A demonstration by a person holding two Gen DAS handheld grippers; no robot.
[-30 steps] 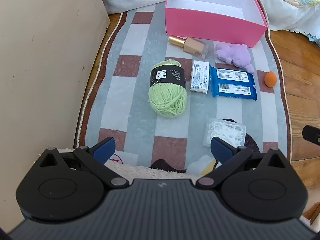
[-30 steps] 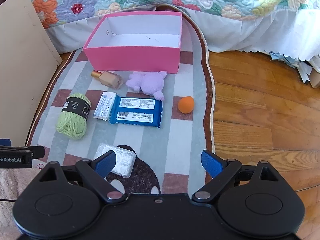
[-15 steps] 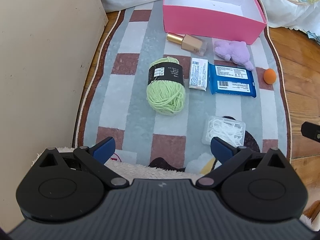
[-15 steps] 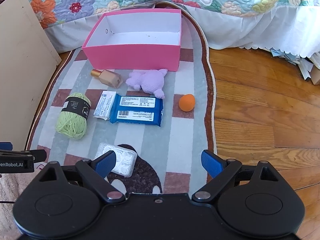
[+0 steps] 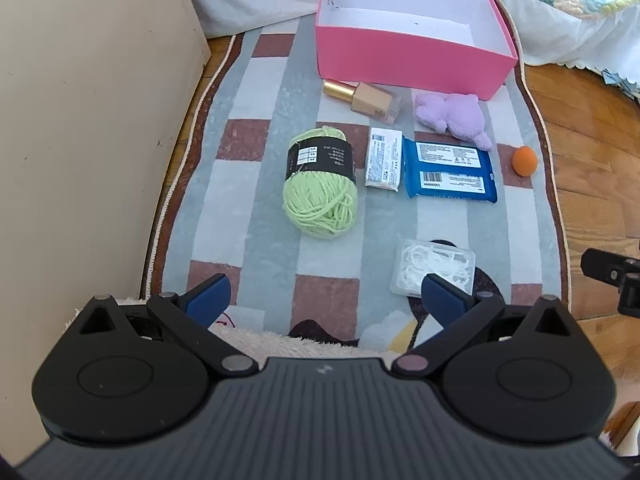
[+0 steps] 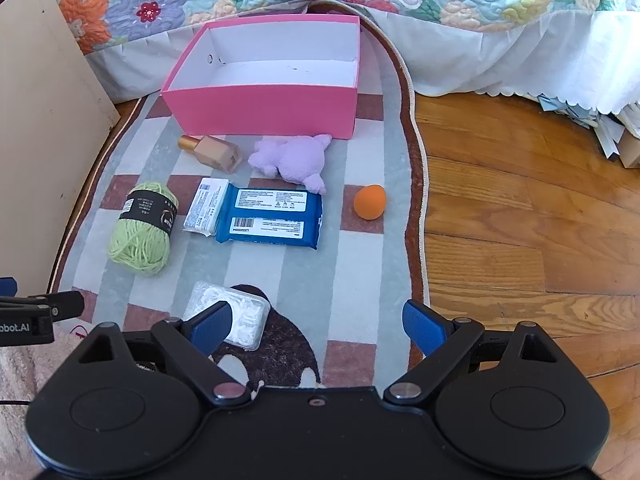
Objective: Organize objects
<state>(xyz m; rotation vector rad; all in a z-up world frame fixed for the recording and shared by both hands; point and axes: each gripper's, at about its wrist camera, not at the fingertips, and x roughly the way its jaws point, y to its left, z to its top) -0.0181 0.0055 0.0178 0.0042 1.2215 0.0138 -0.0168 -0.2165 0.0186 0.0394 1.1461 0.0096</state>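
Spread tongs [image 5: 326, 298] above yarn [image 5: 320, 188], pink box [image 5: 412, 60]

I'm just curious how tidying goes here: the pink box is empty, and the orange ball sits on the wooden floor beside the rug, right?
Not quite. The pink box is empty, but the orange ball sits on the rug, near its right edge, not on the wooden floor. The right wrist view shows this.

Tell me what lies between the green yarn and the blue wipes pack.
A small white packet lies between the yarn and the wipes pack, touching the pack; both views show it.
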